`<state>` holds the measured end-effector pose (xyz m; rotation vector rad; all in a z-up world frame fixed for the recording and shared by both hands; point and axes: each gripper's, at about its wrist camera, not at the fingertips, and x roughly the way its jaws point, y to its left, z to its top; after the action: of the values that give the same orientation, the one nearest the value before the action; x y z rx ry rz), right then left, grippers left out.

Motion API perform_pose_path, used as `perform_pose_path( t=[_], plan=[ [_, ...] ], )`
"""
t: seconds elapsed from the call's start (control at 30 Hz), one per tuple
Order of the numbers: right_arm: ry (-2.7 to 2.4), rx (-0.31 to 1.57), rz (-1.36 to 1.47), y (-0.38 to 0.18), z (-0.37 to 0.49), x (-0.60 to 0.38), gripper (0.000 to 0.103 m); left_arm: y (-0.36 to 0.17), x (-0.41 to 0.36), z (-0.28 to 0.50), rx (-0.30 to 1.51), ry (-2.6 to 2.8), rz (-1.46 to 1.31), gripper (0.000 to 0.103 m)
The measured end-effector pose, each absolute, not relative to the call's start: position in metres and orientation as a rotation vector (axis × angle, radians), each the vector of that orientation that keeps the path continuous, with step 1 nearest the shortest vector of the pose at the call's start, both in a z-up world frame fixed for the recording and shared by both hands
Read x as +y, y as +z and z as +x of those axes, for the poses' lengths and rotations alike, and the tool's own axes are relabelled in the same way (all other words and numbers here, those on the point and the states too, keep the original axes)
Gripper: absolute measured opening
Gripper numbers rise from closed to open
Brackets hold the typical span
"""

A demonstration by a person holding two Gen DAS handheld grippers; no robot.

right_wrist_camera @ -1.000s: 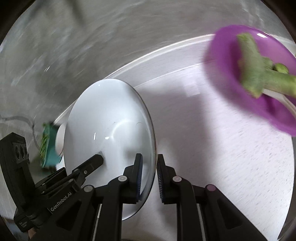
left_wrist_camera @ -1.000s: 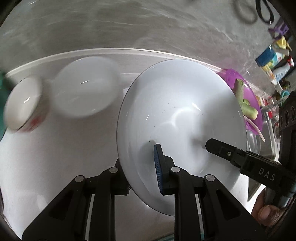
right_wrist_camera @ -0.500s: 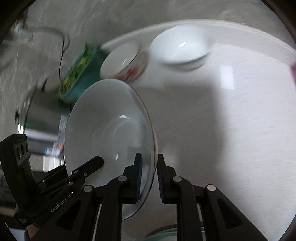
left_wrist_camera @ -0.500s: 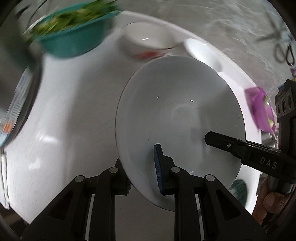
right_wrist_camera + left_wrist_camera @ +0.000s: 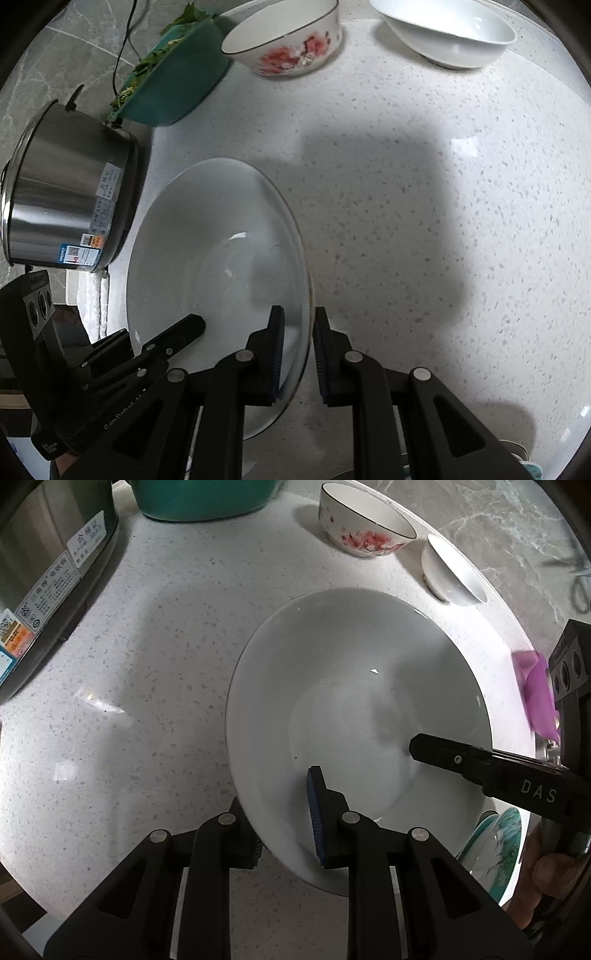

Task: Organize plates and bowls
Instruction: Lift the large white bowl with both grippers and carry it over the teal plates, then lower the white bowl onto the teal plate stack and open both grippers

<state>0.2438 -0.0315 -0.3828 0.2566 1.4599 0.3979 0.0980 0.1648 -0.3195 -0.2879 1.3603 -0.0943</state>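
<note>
A large white plate is held above the speckled white counter by both grippers. My left gripper is shut on its near rim. My right gripper is shut on its opposite rim; the plate also shows in the right wrist view. A flowered bowl and a plain white bowl stand at the counter's far edge, also seen in the right wrist view as the flowered bowl and white bowl. A green-patterned plate lies under the white plate at lower right.
A steel rice cooker stands at the left, with a teal basin of greens behind it. The cooker and basin also show in the left wrist view. A purple dish sits at the right.
Both grippers have swung left with the white plate held between them. The purple dish has slid out to the right, and the cooker and teal basin have come into view.
</note>
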Motion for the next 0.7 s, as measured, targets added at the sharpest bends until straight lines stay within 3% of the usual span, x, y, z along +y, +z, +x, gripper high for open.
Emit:
perform_pose_path(
  t=[0.37, 0.53, 0.6, 0.63, 0.7],
  plan=[
    [0.378, 1.467, 0.262, -0.392, 0.238, -0.041, 0.017, -0.323, 0.133, 0.120, 1.355, -0.095, -0.245, 0.019],
    [0.384, 1.473, 0.277, -0.394, 0.240, -0.041, 0.020, -0.324, 0.131, 0.118, 1.347, -0.093, -0.263, 0.025],
    [0.384, 1.479, 0.276, -0.394, 0.240, -0.041, 0.027, -0.324, 0.129, 0.116, 1.344, -0.091, -0.253, 0.054],
    [0.387, 1.480, 0.279, -0.393, 0.239, -0.040, 0.034, -0.322, 0.129, 0.113, 1.337, -0.091, -0.255, 0.080],
    [0.385, 1.469, 0.269, -0.388, 0.239, -0.041, 0.056, -0.313, 0.132, 0.106, 1.313, -0.104, -0.262, 0.084]
  ],
)
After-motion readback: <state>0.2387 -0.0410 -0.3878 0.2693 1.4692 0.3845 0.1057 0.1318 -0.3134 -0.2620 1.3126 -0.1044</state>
